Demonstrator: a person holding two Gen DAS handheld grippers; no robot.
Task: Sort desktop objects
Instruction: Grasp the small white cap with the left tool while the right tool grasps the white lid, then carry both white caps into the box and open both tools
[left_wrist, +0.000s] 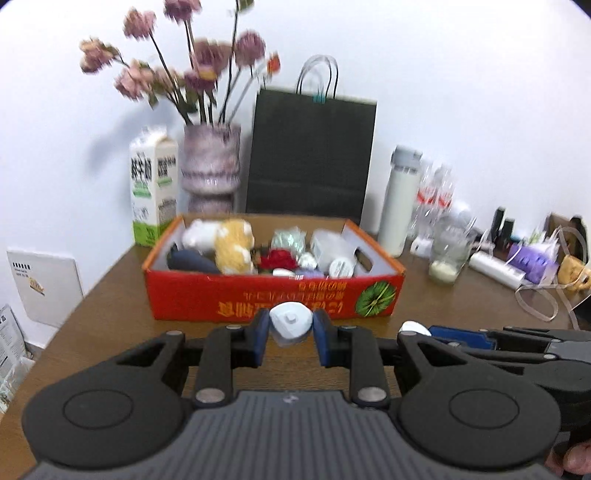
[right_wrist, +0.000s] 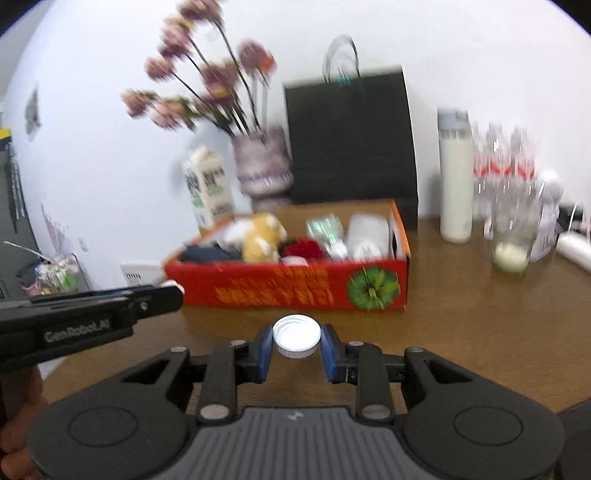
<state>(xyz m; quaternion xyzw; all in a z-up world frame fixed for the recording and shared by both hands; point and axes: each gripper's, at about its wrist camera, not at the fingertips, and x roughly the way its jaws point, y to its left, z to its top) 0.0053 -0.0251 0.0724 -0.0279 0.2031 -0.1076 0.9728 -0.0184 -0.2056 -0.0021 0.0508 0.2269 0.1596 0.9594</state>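
A red cardboard box (left_wrist: 273, 295) stands on the brown table, holding a plush toy (left_wrist: 232, 243), a red item, a dark pouch and several white objects; it also shows in the right wrist view (right_wrist: 288, 291). My left gripper (left_wrist: 290, 326) is shut on a white rounded-triangular plastic object (left_wrist: 290, 322), held above the table in front of the box. My right gripper (right_wrist: 296, 341) is shut on a round white lid (right_wrist: 296, 336), also in front of the box. The right gripper reaches in at the right of the left wrist view (left_wrist: 491, 338); the left gripper at the left of the right wrist view (right_wrist: 96, 314).
Behind the box stand a milk carton (left_wrist: 153, 192), a vase of pink flowers (left_wrist: 212, 166) and a black paper bag (left_wrist: 310, 155). To the right are a white bottle (left_wrist: 400, 203), water bottles, a glass (left_wrist: 448, 254) and small clutter. The table's left edge is near.
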